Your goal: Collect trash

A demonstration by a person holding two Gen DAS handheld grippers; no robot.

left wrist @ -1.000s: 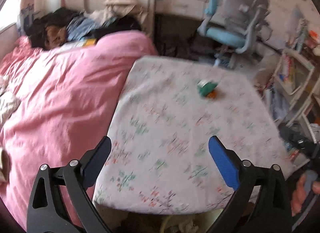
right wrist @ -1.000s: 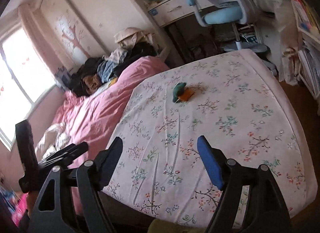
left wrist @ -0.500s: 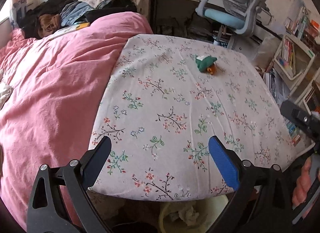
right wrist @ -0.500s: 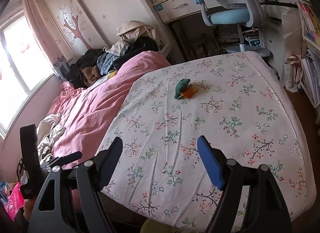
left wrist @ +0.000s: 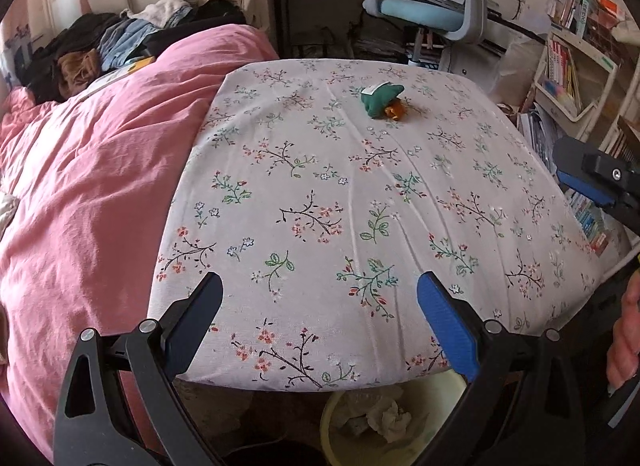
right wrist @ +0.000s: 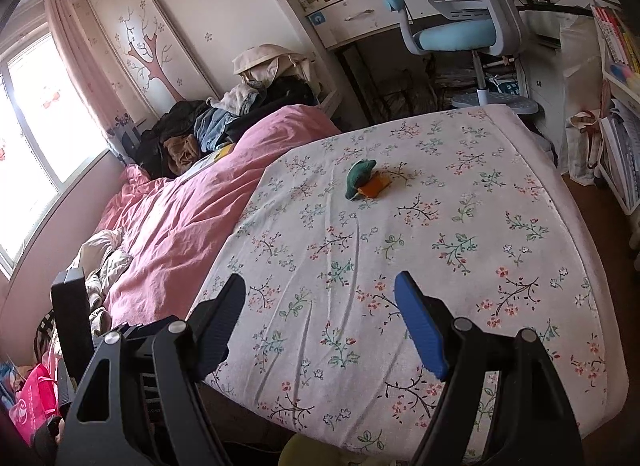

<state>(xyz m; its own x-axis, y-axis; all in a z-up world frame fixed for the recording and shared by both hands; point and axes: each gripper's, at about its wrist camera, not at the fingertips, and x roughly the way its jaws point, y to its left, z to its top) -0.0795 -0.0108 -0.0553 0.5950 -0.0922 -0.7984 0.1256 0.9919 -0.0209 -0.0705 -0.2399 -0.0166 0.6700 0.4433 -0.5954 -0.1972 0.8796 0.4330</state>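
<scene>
A crumpled green wrapper [left wrist: 379,99] with an orange scrap [left wrist: 394,111] beside it lies on the far part of the floral bed sheet [left wrist: 340,201]. The same green wrapper [right wrist: 359,177] and orange scrap [right wrist: 375,185] show in the right wrist view. My left gripper [left wrist: 318,298] hovers open over the near edge of the bed, well short of the trash, nothing between its fingers. My right gripper [right wrist: 319,298] is open too, also near the bed's front edge. A pale yellow bin [left wrist: 360,422] with crumpled paper sits on the floor just below the bed edge.
A pink duvet [left wrist: 92,169] covers the bed's left half, with a clothes pile [left wrist: 120,45] at its head. A blue desk chair [left wrist: 432,13] and desk stand beyond the bed. Bookshelves [left wrist: 572,77] line the right side. A person's hand [left wrist: 624,342] shows at right.
The left wrist view has tilted down and closed in on the bed edge, so the bin now shows below. The right gripper's view has barely shifted.
</scene>
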